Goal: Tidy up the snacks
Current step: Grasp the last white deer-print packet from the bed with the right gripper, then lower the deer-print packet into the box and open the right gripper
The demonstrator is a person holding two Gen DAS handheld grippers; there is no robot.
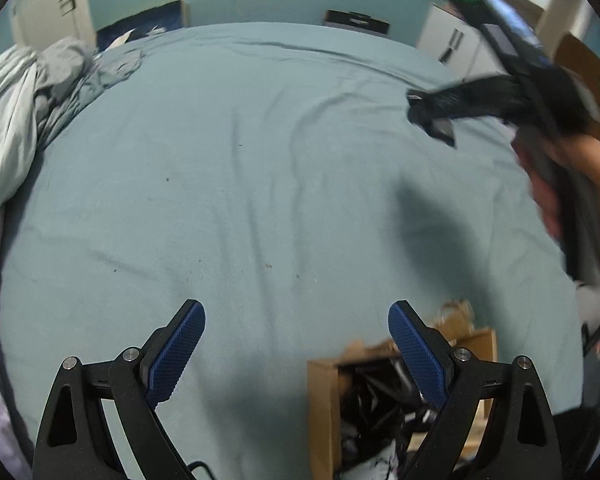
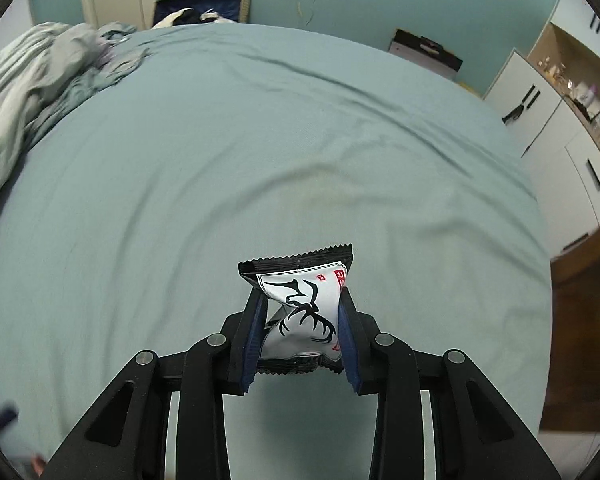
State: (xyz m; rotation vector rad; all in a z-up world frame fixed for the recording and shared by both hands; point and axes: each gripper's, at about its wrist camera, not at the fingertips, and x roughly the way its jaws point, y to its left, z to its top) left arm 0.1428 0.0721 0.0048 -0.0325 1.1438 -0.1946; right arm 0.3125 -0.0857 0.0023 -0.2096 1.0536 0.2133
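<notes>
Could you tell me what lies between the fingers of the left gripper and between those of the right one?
In the left wrist view, the left gripper frames only bare bed sheet. In the right wrist view, the right gripper pinches a snack packet.

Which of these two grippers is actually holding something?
The right gripper: its blue pads pinch a black-and-white snack packet above the bed. The left gripper stands wide open with nothing between its fingers.

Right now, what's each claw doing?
Left gripper: open, empty.
Right gripper: shut on a snack packet.
</notes>
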